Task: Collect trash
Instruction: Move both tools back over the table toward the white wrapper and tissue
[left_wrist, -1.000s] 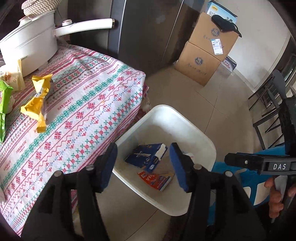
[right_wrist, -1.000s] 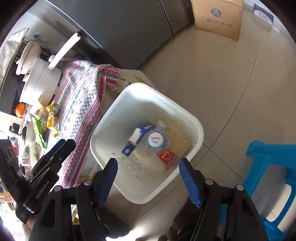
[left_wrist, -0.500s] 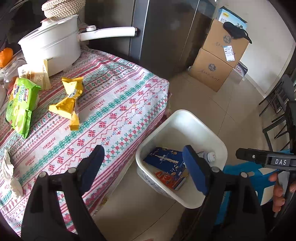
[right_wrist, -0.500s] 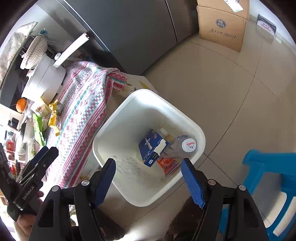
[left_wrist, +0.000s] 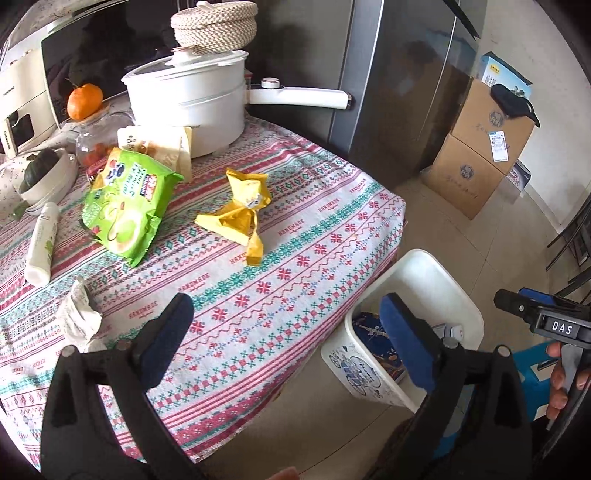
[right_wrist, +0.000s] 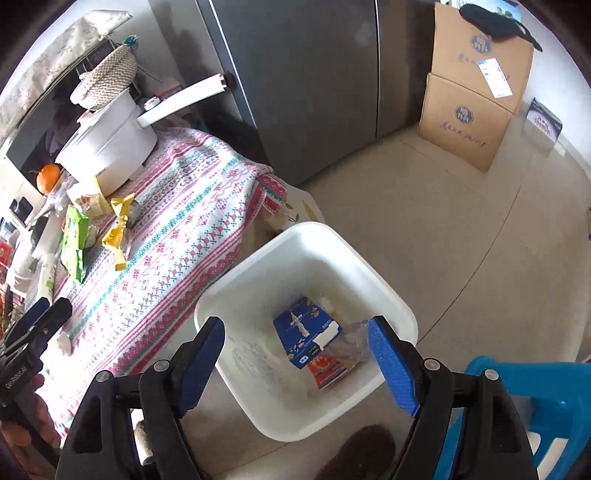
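A white bin stands on the floor beside the table. It holds a blue carton, a red packet and a clear bottle. On the patterned tablecloth lie a yellow wrapper, a green snack bag and a crumpled paper. My left gripper is open and empty over the table edge. My right gripper is open and empty above the bin.
A white pot, an orange, a white tube and a bowl stand at the table's back. Cardboard boxes and a fridge lie beyond. A blue stool is at the right.
My left gripper has swung left from over the bin toward the table and opened wider. My right gripper drew back a little; the carton and bottle settled in the bin.
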